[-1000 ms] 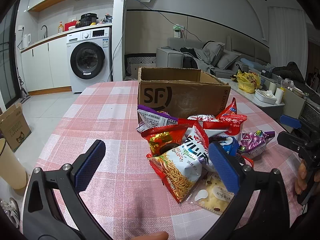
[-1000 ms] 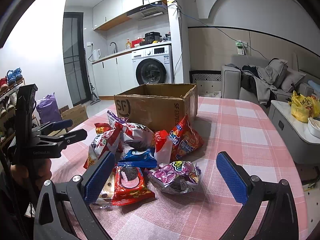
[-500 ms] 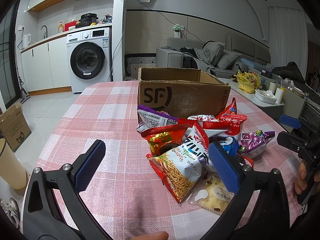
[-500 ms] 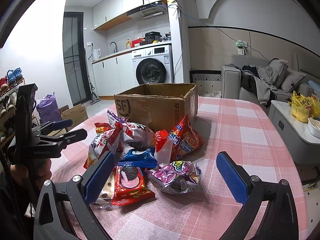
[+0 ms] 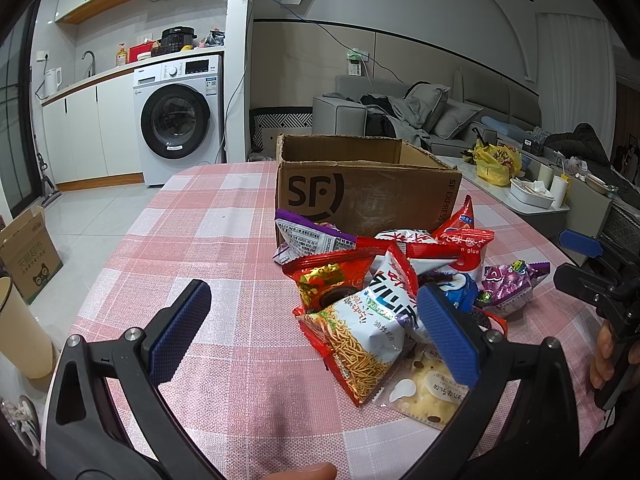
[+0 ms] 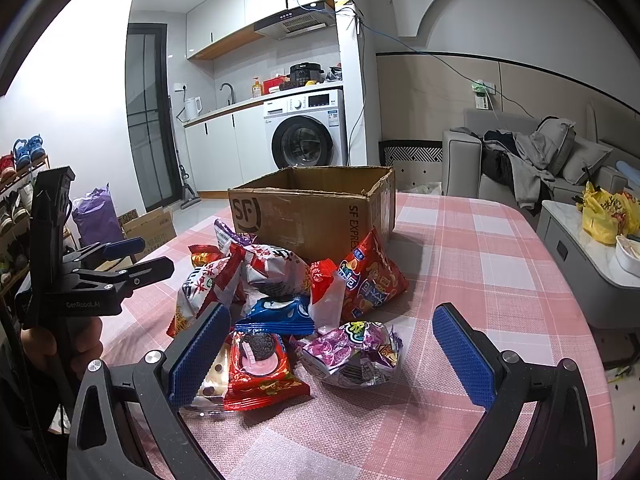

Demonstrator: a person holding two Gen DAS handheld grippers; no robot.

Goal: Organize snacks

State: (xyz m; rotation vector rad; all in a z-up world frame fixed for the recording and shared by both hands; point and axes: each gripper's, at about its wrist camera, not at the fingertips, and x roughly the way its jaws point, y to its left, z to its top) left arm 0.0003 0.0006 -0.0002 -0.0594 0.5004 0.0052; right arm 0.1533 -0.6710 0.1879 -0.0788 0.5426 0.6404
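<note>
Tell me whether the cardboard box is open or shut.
Open. The cardboard box has no lid or flaps over its top, and its inner walls show from the right wrist view.

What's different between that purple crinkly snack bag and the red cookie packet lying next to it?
The purple bag is crumpled and puffy, while the red packet lies flat and smooth. The purple bag has a busy foil print; the red packet shows a dark sandwich cookie. The purple bag sits in the open gap of the right gripper; the red packet lies beside that gripper's left finger. Both rest on the checked tablecloth in front of the box, ungrasped.
</note>
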